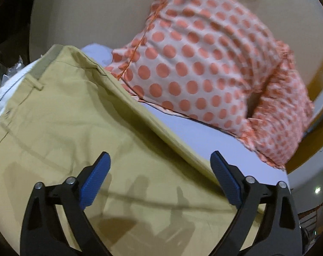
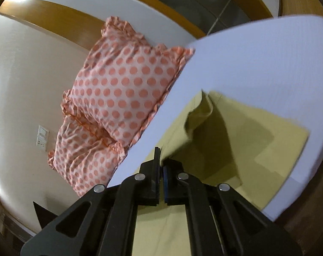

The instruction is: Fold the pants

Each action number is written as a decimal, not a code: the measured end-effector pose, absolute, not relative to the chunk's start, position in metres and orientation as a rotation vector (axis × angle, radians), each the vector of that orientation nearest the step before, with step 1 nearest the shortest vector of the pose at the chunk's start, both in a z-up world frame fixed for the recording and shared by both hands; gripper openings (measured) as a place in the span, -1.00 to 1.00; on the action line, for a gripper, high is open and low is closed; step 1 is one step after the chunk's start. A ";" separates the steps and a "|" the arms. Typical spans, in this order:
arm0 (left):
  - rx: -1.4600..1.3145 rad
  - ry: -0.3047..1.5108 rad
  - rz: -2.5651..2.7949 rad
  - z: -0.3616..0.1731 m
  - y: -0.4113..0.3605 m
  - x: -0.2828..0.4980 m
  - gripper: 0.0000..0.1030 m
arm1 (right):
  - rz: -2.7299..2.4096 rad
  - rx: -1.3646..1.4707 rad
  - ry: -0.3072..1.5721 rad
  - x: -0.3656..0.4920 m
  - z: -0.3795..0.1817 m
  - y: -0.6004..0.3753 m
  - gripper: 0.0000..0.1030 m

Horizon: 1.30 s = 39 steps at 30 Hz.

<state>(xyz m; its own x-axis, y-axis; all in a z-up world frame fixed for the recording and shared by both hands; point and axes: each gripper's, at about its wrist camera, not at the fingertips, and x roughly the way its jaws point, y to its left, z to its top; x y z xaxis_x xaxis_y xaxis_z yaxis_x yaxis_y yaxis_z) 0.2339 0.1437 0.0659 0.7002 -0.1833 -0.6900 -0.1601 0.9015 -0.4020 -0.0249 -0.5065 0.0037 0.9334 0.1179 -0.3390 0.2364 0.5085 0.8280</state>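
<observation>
Khaki-yellow pants [image 1: 72, 128] lie spread on a white bed sheet [image 1: 195, 136], waistband with a belt loop at the upper left. My left gripper [image 1: 159, 181] is open with blue pads, hovering just above the pants' cloth and holding nothing. In the right wrist view my right gripper [image 2: 161, 160] is shut on a fold of the pants [image 2: 236, 145] and lifts it off the sheet [image 2: 257, 64], so the cloth rises in a tented ridge towards the jaws. The far leg end lies flat at the right.
Two pillows with orange polka dots [image 1: 204, 59] lean against the beige wall at the bed's head; they also show in the right wrist view [image 2: 121, 91]. A wooden bed frame [image 2: 55, 19] and a wall switch [image 2: 42, 137] are behind.
</observation>
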 end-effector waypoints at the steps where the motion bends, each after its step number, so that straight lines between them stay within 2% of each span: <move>1: -0.463 0.822 0.007 0.062 0.146 0.246 0.67 | -0.070 1.045 0.377 -0.026 0.005 -0.507 -0.96; 3: -0.493 0.853 0.051 0.052 0.154 0.267 0.60 | -0.073 1.039 0.377 -0.027 0.003 -0.507 -0.96; 5: -0.529 0.886 0.094 0.040 0.165 0.282 0.37 | -0.082 1.026 0.384 -0.027 0.002 -0.507 -0.96; 6: -0.547 0.905 0.096 0.034 0.168 0.286 -0.02 | -0.084 1.027 0.384 -0.026 0.002 -0.507 -0.96; 7: -0.574 0.923 0.084 0.027 0.173 0.290 -0.52 | -0.085 1.027 0.384 -0.024 0.002 -0.507 -0.96; 8: -0.610 0.936 0.071 0.020 0.179 0.290 -0.84 | -0.088 1.027 0.386 -0.021 0.001 -0.507 -0.96; 9: -0.636 0.934 0.067 0.017 0.183 0.286 -0.92 | -0.090 1.028 0.388 -0.018 0.000 -0.507 -0.96; 13: -0.599 0.840 0.041 0.037 0.180 0.238 -0.93 | -0.112 1.023 0.382 -0.017 0.002 -0.509 -0.96; 17: -0.527 0.722 -0.010 0.067 0.165 0.135 -0.93 | -0.141 1.020 0.346 -0.035 0.007 -0.518 -0.96; 22: -0.611 0.732 -0.002 0.042 0.171 0.027 -0.93 | -0.201 1.027 0.326 -0.058 0.001 -0.529 -0.96; 27: -0.660 0.777 0.015 0.009 0.168 -0.005 -0.92 | -0.248 1.050 0.362 -0.063 -0.015 -0.530 -0.96; 37: -0.639 0.756 -0.005 0.004 0.165 -0.021 -0.89 | -0.337 1.040 0.410 -0.073 -0.025 -0.535 -0.96; 38: -0.628 0.759 -0.006 0.002 0.164 -0.022 -0.88 | -0.350 1.036 0.415 -0.075 -0.025 -0.536 -0.94; 39: -0.625 0.757 -0.008 0.001 0.164 -0.025 -0.84 | -0.368 1.034 0.413 -0.078 -0.026 -0.537 -0.78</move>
